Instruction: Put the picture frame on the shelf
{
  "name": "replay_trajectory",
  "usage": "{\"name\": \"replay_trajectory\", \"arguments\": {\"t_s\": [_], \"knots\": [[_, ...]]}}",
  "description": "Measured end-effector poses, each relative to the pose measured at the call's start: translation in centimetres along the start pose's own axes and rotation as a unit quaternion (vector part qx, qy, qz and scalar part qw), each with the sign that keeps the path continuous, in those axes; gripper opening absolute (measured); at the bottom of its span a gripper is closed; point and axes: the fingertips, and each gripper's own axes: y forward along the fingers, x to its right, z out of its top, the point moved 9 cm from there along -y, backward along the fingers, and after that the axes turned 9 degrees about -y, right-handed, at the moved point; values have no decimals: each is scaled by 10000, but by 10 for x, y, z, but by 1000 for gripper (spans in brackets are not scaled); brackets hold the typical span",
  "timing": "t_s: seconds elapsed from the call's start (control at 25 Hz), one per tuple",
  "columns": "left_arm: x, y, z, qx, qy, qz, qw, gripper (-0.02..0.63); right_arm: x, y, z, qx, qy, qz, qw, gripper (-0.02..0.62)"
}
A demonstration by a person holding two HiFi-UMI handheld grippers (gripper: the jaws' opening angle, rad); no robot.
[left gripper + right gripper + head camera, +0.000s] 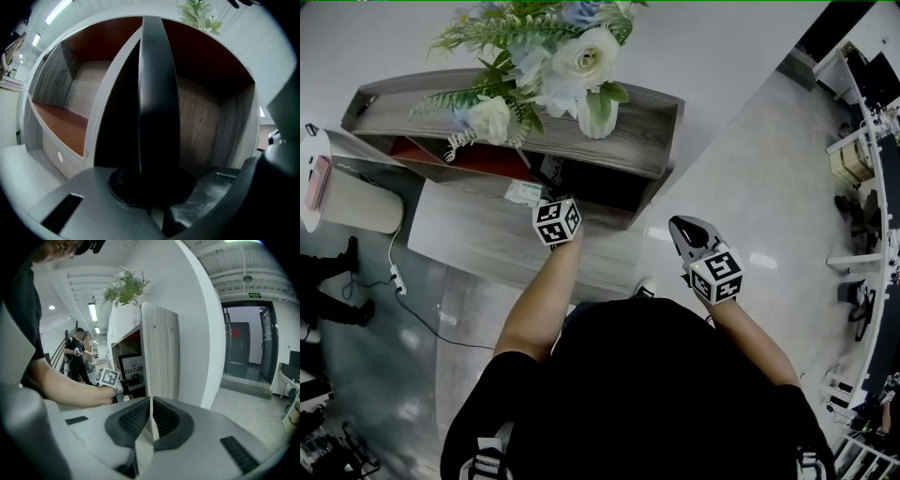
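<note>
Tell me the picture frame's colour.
Black picture frame, white lettering inside; clearest in the right gripper view.

The fingers [159,103] of the left gripper [151,33] are smooth black plastic with a dull sheen, set in a matt grey plastic body. Beyond them the shelf [206,122] shows finely streaked grey wood-grain boards, with smooth reddish-brown panels above and to the left of the fingers. The picture frame [132,371], against those fingers, has a black moulding and a smooth printed front. The right gripper [149,401] has fingers [133,420] faced with finely ribbed black pads in a matt grey shell. Ahead of them the shelf's end board is grey grain. The wall [197,333] just to their right is matt white, and the floor [750,187] below them is pale and polished.
</note>
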Motion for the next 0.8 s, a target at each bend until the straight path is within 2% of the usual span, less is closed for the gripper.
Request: {"name": "replay_trajectory", "arguments": {"t_s": [0.4,0.8], "knots": [[1,2,1,-28,50,9,10000,28,-3,3,1,-14,-21,46,10000,32],[-2,-1,-2,-174,-168,-133,9996,31,-2,3,2,-5,-14,37,10000,32]]}}
